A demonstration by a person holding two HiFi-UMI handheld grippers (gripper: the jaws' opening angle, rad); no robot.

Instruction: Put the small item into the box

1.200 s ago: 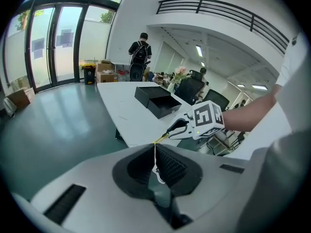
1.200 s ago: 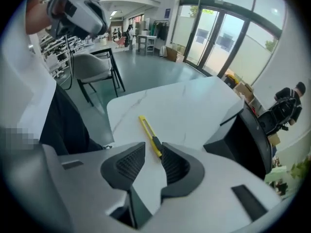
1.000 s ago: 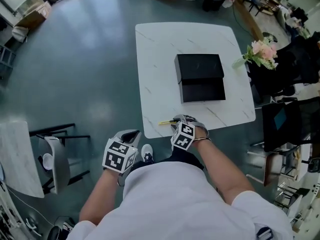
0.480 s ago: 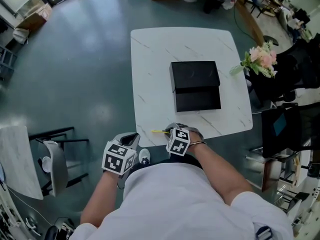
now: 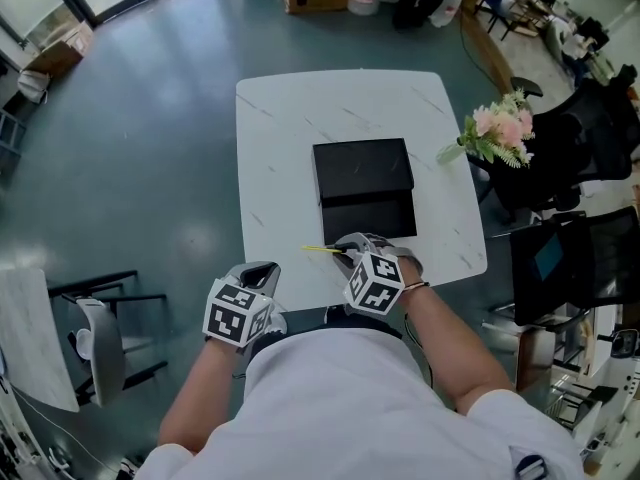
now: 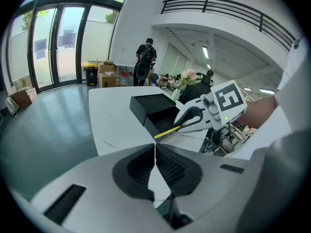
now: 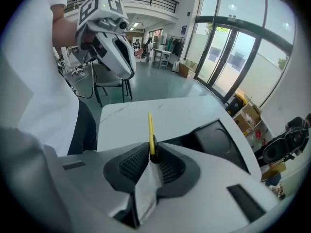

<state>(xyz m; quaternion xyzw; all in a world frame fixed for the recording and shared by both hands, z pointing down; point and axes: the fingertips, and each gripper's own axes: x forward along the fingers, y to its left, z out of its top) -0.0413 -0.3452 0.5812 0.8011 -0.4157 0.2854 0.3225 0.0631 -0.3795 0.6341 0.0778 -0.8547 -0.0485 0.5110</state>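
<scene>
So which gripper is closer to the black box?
Right. The right gripper, gripping the yellow stick, is just short of the black box; the left gripper hangs off the table edge.

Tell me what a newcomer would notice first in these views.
The open black box in the middle of the white marble table stands out most. Just in front of it, near the table's edge, the right tongs have just closed on a thin yellow stick. A spray of pink flowers sits beside the table's right edge.
</scene>
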